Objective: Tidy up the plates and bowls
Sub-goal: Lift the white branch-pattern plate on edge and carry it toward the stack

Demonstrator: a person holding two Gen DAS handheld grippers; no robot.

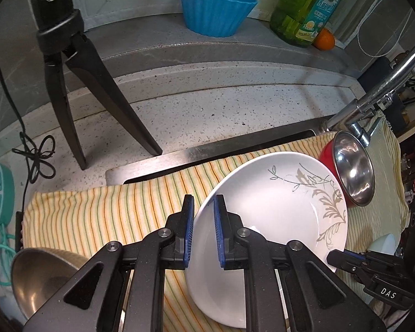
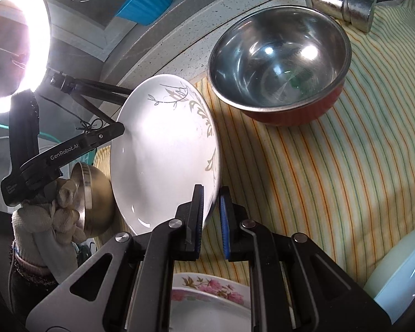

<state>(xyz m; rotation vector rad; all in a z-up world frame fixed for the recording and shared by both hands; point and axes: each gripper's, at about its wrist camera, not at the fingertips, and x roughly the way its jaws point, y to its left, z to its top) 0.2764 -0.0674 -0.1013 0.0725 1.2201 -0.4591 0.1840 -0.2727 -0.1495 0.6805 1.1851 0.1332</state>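
Both grippers clamp the rim of one white plate (image 1: pixel 276 215) with a grey leaf pattern, holding it tilted above a yellow striped cloth (image 1: pixel 96 215). In the left wrist view the left gripper (image 1: pixel 203 232) pinches the plate's left edge at the frame's lower middle, while the right gripper (image 1: pixel 343 257) grips its lower right edge. In the right wrist view the right gripper (image 2: pixel 210 221) closes on the plate's lower right rim, and the left gripper (image 2: pixel 119 131), held by a gloved hand (image 2: pixel 49 215), bites the left rim. A red bowl with a steel inside (image 2: pixel 279 63) sits on the cloth at upper right. A flowered plate (image 2: pixel 207 301) lies at the bottom edge.
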